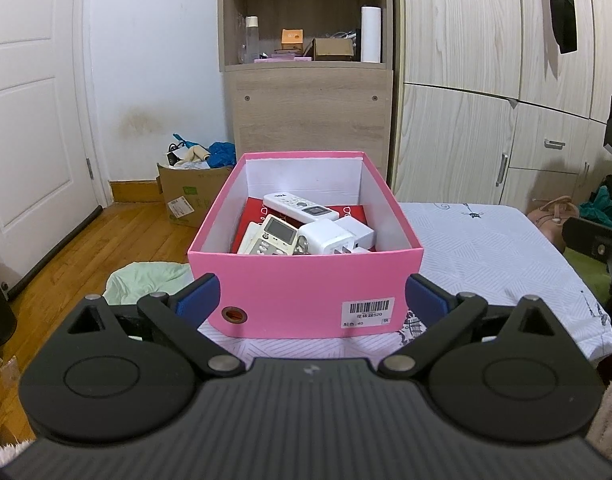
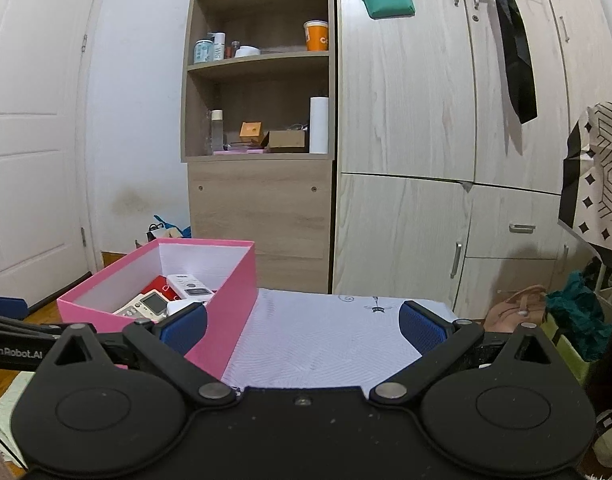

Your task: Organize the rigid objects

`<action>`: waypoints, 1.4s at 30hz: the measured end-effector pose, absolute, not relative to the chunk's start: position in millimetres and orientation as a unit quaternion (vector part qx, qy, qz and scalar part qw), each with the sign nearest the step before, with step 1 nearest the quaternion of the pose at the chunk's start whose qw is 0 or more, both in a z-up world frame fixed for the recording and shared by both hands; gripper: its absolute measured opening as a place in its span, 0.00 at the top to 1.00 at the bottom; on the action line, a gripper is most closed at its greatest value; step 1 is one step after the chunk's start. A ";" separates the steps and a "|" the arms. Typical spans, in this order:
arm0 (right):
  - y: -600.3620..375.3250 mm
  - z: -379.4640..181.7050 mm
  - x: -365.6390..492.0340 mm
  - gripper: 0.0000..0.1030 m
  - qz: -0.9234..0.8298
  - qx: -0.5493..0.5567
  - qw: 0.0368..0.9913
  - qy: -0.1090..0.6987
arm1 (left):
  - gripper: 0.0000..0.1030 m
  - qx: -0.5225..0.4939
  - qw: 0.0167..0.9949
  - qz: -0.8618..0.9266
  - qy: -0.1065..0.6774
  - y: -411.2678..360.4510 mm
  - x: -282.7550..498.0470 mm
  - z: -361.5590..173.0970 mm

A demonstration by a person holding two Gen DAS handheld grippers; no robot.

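A pink box (image 1: 306, 292) stands on a white patterned cloth (image 1: 486, 256). Inside lie a white remote control (image 1: 300, 205), a second white remote with a screen (image 1: 272, 236), white plug adapters (image 1: 338, 236) and a flat red item (image 1: 346, 211). My left gripper (image 1: 312, 300) is open, its blue pads just in front of the box's near wall, holding nothing. In the right wrist view the pink box (image 2: 234, 300) sits at the left, with both remotes (image 2: 188, 286) showing inside. My right gripper (image 2: 304, 330) is open over the bare cloth (image 2: 318, 336), to the right of the box.
A wooden shelf unit (image 1: 306, 80) and pale wardrobe doors (image 1: 466, 100) stand behind. A cardboard box of clutter (image 1: 190, 192) and a green cloth (image 1: 146, 280) lie on the wooden floor at left. A white door (image 1: 26, 120) is far left. Bags (image 2: 518, 308) lie at right.
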State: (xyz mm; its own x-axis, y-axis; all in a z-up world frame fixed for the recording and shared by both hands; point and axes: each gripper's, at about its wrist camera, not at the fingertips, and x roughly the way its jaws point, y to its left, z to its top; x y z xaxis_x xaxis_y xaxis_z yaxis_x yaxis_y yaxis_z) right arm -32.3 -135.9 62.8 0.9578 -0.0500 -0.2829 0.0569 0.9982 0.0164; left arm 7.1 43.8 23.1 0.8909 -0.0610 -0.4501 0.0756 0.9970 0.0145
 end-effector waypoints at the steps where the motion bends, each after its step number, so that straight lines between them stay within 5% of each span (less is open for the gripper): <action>1: -135.4 62.4 -32.1 0.00 -0.028 0.013 0.989 0.144 | 0.03 0.016 0.972 -0.035 0.231 43.8 7.2 23.1; 42: -136.8 56.7 -30.7 0.00 -0.047 0.015 0.985 0.165 | 0.02 0.033 0.960 -0.037 0.275 37.8 13.0 14.2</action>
State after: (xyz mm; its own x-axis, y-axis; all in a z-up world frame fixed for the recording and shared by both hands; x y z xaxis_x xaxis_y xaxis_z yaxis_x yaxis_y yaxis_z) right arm -30.7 -136.8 56.7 0.9413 -0.0876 -0.3260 0.0971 0.9952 0.0132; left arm 13.0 37.8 14.2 0.8461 -0.0537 -0.5303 0.0898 0.9950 0.0425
